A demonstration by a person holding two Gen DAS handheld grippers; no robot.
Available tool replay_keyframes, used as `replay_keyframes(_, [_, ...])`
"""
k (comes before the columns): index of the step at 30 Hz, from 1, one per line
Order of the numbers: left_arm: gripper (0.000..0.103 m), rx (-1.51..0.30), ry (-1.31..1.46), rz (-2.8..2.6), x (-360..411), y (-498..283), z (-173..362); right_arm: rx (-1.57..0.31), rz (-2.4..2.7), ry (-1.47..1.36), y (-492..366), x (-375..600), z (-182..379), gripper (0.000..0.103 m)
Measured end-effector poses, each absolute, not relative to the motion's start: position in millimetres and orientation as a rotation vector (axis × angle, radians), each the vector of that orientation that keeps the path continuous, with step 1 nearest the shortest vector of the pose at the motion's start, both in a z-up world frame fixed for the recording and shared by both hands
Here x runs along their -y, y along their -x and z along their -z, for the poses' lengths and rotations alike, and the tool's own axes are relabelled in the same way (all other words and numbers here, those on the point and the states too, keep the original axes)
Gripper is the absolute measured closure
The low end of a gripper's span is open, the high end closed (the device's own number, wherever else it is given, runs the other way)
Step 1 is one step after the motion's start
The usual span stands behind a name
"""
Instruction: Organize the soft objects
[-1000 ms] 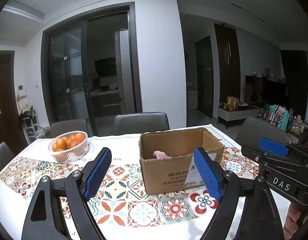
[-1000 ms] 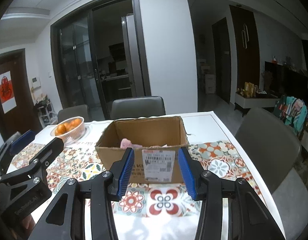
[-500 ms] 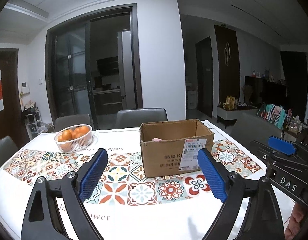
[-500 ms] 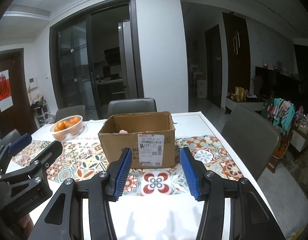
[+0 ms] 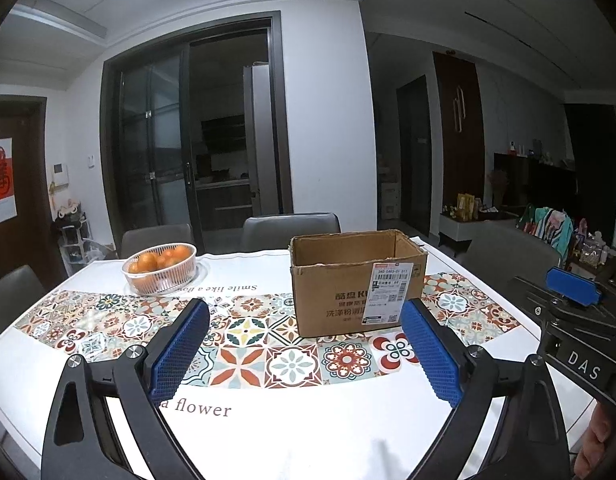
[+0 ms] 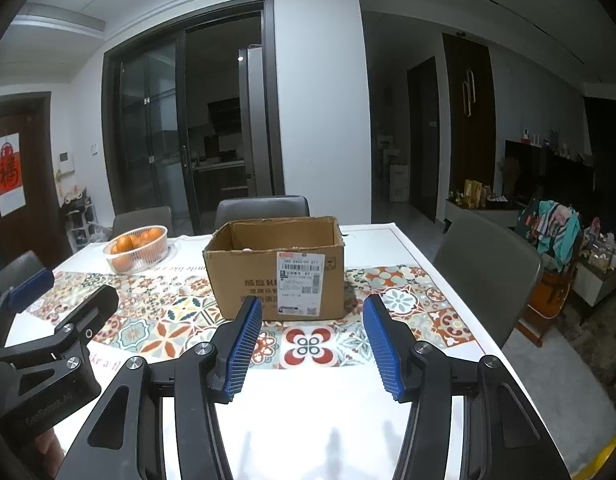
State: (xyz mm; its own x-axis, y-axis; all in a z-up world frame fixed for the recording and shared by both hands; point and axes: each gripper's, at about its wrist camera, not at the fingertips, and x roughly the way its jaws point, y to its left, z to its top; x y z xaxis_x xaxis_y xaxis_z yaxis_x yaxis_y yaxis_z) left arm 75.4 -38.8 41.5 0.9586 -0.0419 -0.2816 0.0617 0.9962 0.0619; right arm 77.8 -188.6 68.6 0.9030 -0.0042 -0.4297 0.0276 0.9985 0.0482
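An open brown cardboard box [image 5: 356, 284] with a white shipping label stands on the patterned tablecloth; it also shows in the right wrist view [image 6: 278, 268]. Its contents are hidden behind the front wall, apart from a faint pale sliver at the rim in the right wrist view. My left gripper [image 5: 304, 344] is open and empty, held low over the table in front of the box. My right gripper [image 6: 312, 340] is open and empty, also short of the box. Each gripper shows at the edge of the other's view.
A white basket of oranges [image 5: 160, 266] sits at the back left of the table [image 5: 292, 420]; it also shows in the right wrist view [image 6: 136, 248]. Grey chairs [image 6: 488, 256] stand around the table. The table's right edge is close to the right gripper.
Both grippers have pulled back and down from the box, which now looks smaller and farther. The pink soft item inside has dropped out of sight behind the rim.
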Motion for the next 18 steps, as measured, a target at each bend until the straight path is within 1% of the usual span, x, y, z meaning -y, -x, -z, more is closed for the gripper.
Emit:
replay_keyframes(5, [0.004, -0.274, -0.067, 0.049, 36.2, -66.7, -41.5, -0.438, 0.018, -0.053, -73.1, 185.3, -69.0, 0.049])
replay_keyframes(12, [0.0, -0.26, -0.067, 0.05, 35.3, -60.6, -44.4, -0.433, 0.017, -0.053, -68.3, 183.9, -70.7, 0.049])
replay_keyframes(18, [0.0, -0.249, -0.073, 0.044, 35.2, -56.7, -45.2, -0.428, 0.016, -0.053, -61.8, 183.5, -72.0, 0.049])
